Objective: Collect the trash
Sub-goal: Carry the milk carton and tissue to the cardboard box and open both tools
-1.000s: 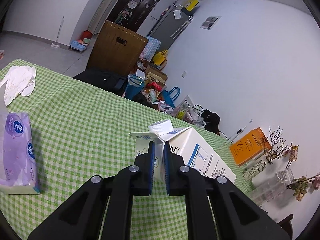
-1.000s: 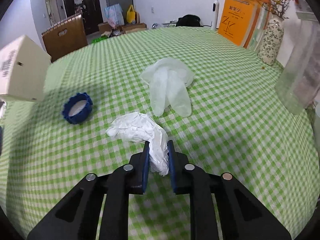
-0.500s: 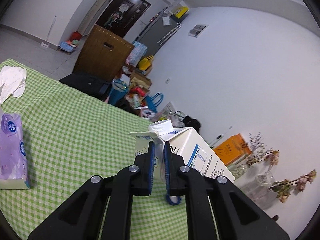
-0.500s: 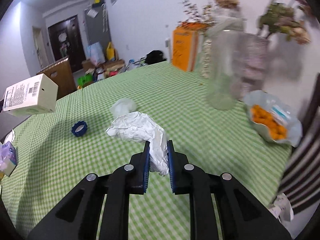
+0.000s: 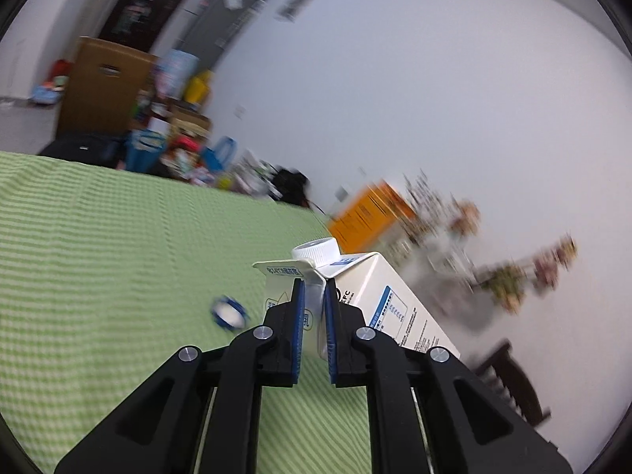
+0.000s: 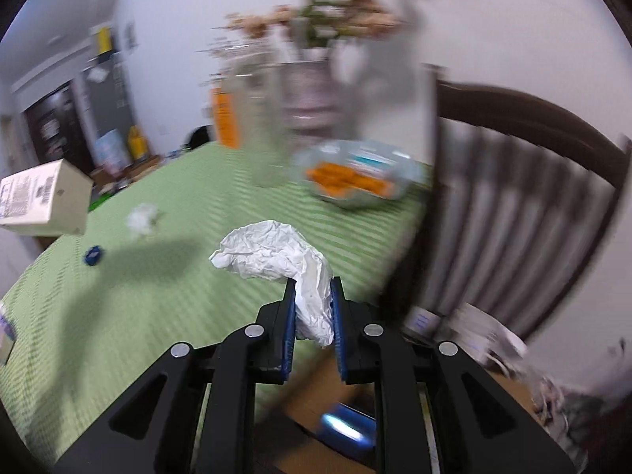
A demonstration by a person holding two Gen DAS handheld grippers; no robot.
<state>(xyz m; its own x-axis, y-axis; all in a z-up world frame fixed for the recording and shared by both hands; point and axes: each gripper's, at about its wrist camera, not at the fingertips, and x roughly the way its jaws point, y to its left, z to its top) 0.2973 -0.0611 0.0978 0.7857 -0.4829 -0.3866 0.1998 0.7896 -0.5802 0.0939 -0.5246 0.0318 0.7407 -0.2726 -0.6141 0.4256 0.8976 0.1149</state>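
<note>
The white gable-top milk carton with a white screw cap [image 5: 355, 296] is held above the green-and-white checked tablecloth [image 5: 98, 256], clear of its surface. The left gripper [image 5: 312, 308] is clamped on the folded top seam of the carton; both blue-padded fingers [image 5: 297, 324] press against the seam from either side. The carton body extends away from the gripper toward the right of the left wrist view. In the right wrist view the same carton [image 6: 43, 203] appears at the left edge, suspended over the table.

The crumpled white paper tissue [image 6: 280, 264] is gripped by the right gripper [image 6: 314, 308], whose blue pads are closed on the lower part of the wad; the upper part bulges out to the left above the fingertips. The tissue is off the tablecloth [image 6: 177, 276], near the table's edge.

On the cloth lie a blue ring-shaped bottle cap [image 5: 229, 312], just left of the left gripper, and a small white crumpled item [image 6: 144, 217] farther back. A clear plastic bag of orange snacks [image 6: 351, 177] rests near blurred glass vases with dried flowers [image 6: 312, 51]. A dark wooden chair [image 6: 533, 181] stands beside the table at right. An orange box [image 5: 367, 213] sits against the wall.
</note>
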